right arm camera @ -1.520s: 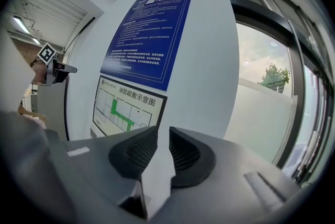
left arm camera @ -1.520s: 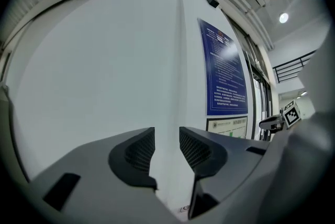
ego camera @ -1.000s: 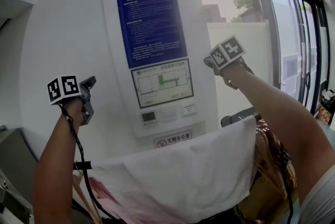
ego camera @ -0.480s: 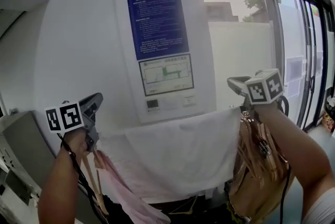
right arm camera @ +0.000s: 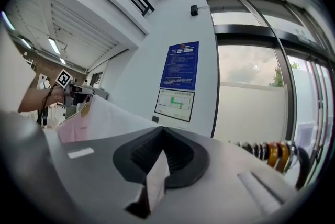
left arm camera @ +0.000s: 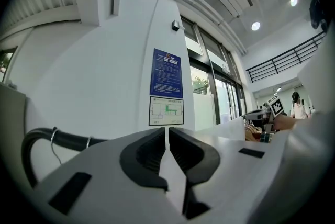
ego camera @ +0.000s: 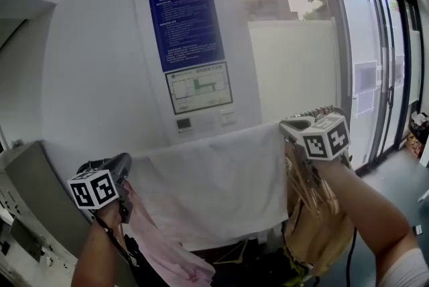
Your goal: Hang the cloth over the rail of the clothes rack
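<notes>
A white cloth (ego camera: 214,185) hangs spread flat between my two grippers, its top edge running straight from left to right. My left gripper (ego camera: 126,161) is shut on the cloth's upper left corner; a white sliver of cloth (left arm camera: 172,178) shows between its jaws (left arm camera: 167,131). My right gripper (ego camera: 287,125) is shut on the upper right corner, with a fold of cloth (right arm camera: 156,176) pinched between its pads (right arm camera: 162,131). The rack's rail is hidden under the cloth's top edge. A black tube (left arm camera: 36,139) shows at the left in the left gripper view.
A pink garment (ego camera: 164,249) hangs at the cloth's left. Several wooden hangers (ego camera: 315,212) with metal hooks (right arm camera: 272,150) hang at its right. Behind stands a white wall with a blue notice (ego camera: 186,21). Glass doors (ego camera: 375,64) are to the right.
Both grippers have come down from in front of the wall notice to the level of the cloth's top edge. The cloth now hangs flatter and higher in view.
</notes>
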`<action>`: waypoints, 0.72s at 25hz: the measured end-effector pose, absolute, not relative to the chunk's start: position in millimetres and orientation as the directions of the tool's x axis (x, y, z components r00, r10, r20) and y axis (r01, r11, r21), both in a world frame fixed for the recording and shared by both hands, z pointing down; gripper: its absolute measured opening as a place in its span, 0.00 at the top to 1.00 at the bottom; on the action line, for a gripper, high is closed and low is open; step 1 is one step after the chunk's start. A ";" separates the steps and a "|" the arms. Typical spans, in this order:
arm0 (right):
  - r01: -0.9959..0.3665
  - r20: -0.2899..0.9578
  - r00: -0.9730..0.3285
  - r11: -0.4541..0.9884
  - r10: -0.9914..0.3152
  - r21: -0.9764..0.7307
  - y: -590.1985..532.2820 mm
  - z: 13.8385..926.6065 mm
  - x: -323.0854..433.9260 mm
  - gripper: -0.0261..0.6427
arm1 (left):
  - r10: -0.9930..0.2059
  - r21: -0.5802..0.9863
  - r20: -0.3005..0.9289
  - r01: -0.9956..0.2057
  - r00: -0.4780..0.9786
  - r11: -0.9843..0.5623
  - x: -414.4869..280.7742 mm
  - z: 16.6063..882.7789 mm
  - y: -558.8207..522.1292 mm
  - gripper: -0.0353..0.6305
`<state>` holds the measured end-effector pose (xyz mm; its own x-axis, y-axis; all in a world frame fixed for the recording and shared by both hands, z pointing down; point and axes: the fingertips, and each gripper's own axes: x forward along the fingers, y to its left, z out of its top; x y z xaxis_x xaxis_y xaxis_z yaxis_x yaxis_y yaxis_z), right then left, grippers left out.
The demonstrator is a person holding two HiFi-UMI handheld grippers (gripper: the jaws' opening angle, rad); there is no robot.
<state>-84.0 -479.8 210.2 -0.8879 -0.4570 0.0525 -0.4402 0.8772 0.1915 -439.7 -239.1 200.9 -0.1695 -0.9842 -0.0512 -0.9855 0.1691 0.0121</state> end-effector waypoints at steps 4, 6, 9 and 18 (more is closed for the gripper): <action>-0.473 0.080 -0.871 0.870 -0.486 0.138 -479.1 244.2 -82.3 0.87 | -0.986 0.042 -0.006 -0.985 -0.168 0.168 -444.3 239.1 -230.5 0.78; -0.495 0.087 -0.857 0.859 -0.508 0.130 -482.7 251.1 -83.0 0.84 | -0.982 0.048 0.010 -0.981 -0.189 0.189 -452.8 253.3 -227.5 0.72; -0.529 0.090 -0.839 0.842 -0.537 0.105 -492.0 260.2 -79.4 0.80 | -0.975 0.037 0.024 -0.975 -0.219 0.220 -466.4 265.5 -225.7 0.70; -0.527 0.095 -0.842 0.847 -0.531 0.072 -503.2 267.4 -91.8 0.79 | -0.979 -0.012 0.047 -0.980 -0.197 0.197 -471.6 262.6 -246.2 0.69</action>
